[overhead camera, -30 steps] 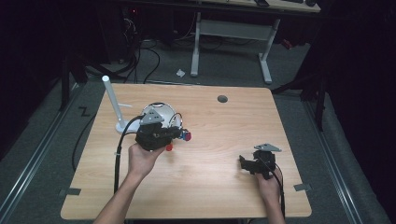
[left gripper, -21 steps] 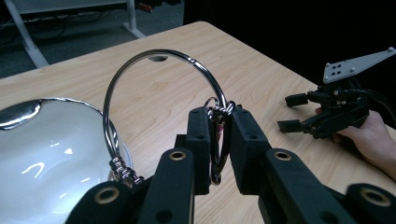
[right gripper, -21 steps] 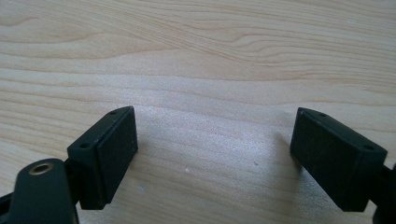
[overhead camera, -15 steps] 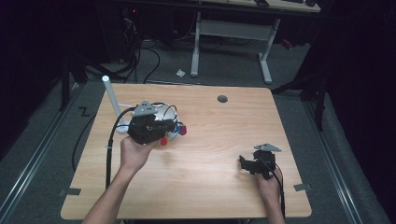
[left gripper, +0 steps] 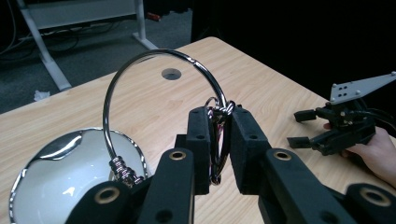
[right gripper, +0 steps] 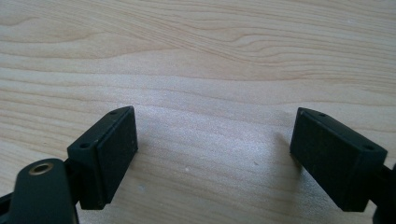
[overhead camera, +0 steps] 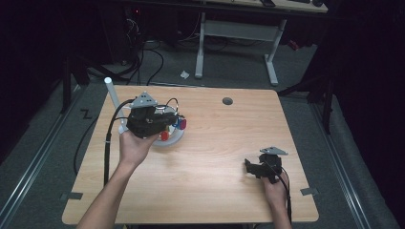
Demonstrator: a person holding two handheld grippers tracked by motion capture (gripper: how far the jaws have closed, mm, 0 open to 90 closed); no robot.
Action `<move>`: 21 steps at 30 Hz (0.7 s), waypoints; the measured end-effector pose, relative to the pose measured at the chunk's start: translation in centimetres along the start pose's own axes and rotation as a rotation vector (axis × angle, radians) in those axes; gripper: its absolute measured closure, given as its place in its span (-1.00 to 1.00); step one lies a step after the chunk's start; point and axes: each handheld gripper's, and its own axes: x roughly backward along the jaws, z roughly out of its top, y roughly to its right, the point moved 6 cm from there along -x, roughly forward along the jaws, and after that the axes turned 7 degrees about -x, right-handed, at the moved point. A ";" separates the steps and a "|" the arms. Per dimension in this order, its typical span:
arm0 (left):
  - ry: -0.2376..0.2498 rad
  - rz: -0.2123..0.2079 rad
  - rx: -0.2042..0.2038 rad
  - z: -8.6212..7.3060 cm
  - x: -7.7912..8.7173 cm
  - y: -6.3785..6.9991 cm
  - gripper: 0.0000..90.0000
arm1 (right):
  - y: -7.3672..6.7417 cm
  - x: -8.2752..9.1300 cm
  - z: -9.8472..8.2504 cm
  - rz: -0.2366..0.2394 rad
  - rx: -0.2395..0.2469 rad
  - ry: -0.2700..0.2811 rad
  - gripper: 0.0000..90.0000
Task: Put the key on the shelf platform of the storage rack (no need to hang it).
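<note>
From above, your left gripper [overhead camera: 160,125] sits over a white dish [overhead camera: 173,140] near the table's [overhead camera: 215,191] left edge, with bare wood between it and your right gripper [overhead camera: 253,167]. Left gripper view: jaws pinch a small ring on the big metal loop [left gripper: 154,58]. Right gripper view: jaws wide over bare wood; no writing readable.

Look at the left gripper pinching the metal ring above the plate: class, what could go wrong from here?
1. The left gripper pinches only a small wire loop of the large metal ring, so the smooth chrome might slip free.
2. The ring hangs over the shiny white plate; a drop could strike it.
3. The right gripper rests open on the table, far from the ring, so it could hardly catch a fall.
</note>
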 end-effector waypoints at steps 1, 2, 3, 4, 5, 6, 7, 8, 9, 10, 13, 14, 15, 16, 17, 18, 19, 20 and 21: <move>-0.003 0.004 -0.002 0.0 0.0 -0.1 0.76 | 0.0 0.0 0.0 0.000 0.000 0.000 -0.67; -0.009 0.013 -0.005 0.1 -0.1 -0.4 0.76 | 0.0 0.0 0.0 0.000 0.000 0.000 -0.67; -0.011 0.021 -0.007 0.1 -0.2 -0.6 0.76 | 0.0 0.0 0.0 0.000 0.000 0.000 -0.67; -0.015 0.026 -0.009 0.1 -0.2 -0.8 0.76 | 0.0 0.0 0.0 0.000 0.000 0.000 -0.67; -0.017 0.032 -0.008 0.1 -0.3 -1.0 0.76 | 0.0 0.0 0.0 0.000 0.000 0.000 -0.67; -0.018 0.038 -0.007 0.1 -0.4 -1.2 0.76 | 0.0 0.0 0.0 0.000 0.000 0.000 -0.67; -0.019 0.044 -0.005 0.1 -0.5 -1.4 0.76 | 0.0 0.0 0.0 0.001 0.000 0.000 -0.67; -0.021 0.048 0.000 0.0 -0.6 -1.6 0.76 | 0.0 0.0 0.0 0.001 0.000 0.000 -0.67; -0.023 0.048 0.002 -0.1 -0.6 -1.7 0.76 | 0.0 0.0 0.0 0.001 0.000 0.000 -0.67; -0.023 0.052 0.004 -0.2 -0.7 -2.0 0.76 | 0.0 0.0 0.0 0.001 -0.001 -0.001 -0.67; -0.030 0.062 0.009 -0.4 -1.0 -2.4 0.76 | 0.0 0.0 0.0 0.001 0.000 0.000 -0.67; -0.029 0.068 0.012 -0.5 -1.2 -2.6 0.76 | 0.0 0.0 0.0 0.001 -0.001 0.000 -0.67; -0.030 0.072 0.012 -0.6 -1.2 -2.7 0.76 | 0.0 0.0 0.0 0.001 -0.001 0.000 -0.67; -0.035 0.081 0.010 -0.7 -1.3 -2.9 0.76 | 0.0 0.0 0.0 0.001 0.000 0.000 -0.67; -0.036 0.086 0.010 -0.7 -1.4 -3.1 0.76 | 0.0 0.0 0.0 0.001 -0.001 0.000 -0.67; -0.037 0.089 0.015 -0.9 -1.5 -3.2 0.76 | 0.0 0.0 0.0 0.001 0.000 0.000 -0.67; -0.037 0.089 0.020 -1.0 -1.7 -3.4 0.76 | 0.0 0.0 0.0 0.001 -0.001 0.000 -0.67; -0.036 0.089 0.025 -1.1 -1.8 -3.5 0.76 | 0.0 0.0 0.0 0.001 -0.001 0.000 -0.67; -0.039 0.090 0.029 -1.2 -1.9 -3.6 0.76 | 0.0 0.0 0.0 0.001 -0.001 0.000 -0.67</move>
